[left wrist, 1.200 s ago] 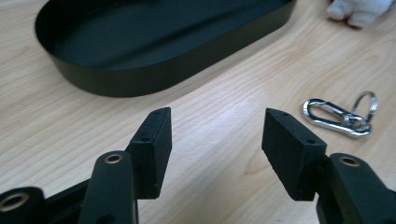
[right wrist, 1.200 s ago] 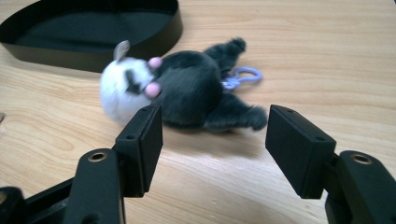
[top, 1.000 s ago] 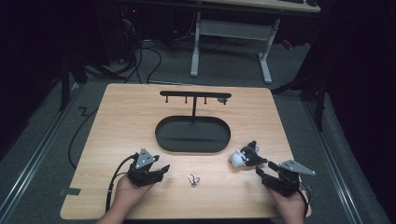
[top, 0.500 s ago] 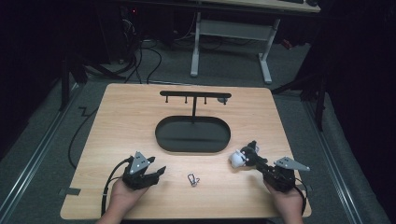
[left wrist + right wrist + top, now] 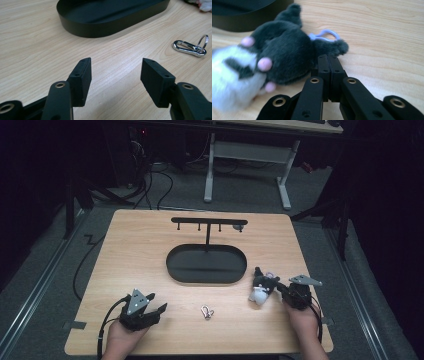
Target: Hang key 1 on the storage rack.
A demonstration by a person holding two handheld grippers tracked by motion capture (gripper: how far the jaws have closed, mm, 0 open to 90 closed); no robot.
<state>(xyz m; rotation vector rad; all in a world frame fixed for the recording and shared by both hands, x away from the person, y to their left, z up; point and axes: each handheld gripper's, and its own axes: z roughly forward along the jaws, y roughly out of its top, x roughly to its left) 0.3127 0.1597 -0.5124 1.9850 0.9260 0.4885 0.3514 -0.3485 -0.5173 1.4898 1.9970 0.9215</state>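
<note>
A small plush toy (image 5: 260,289), dark grey with a white face and a lilac clip loop, lies on the wooden table (image 5: 130,250) to the right of a black oval tray (image 5: 175,270). My right gripper (image 5: 279,289) is shut, and its tips (image 5: 328,57) rest against one dark ear of the plush toy (image 5: 282,57); I cannot tell whether any fur is pinched. A silver carabiner with a key ring (image 5: 206,312) lies near the front middle. My left gripper (image 5: 159,309) is open and low over the table. It holds nothing (image 5: 115,67), and the carabiner (image 5: 190,47) lies ahead to its right.
From the black tray (image 5: 107,22) rises a T-shaped hanger bar (image 5: 207,221) with small hooks. Beyond the table's far edge stand a white desk frame (image 5: 245,155) and cables on the grey floor. Bare wood lies at the left and far sides.
The right gripper has moved left and forward until its tips meet the plush toy. The left gripper has drawn back a little toward the front edge.
</note>
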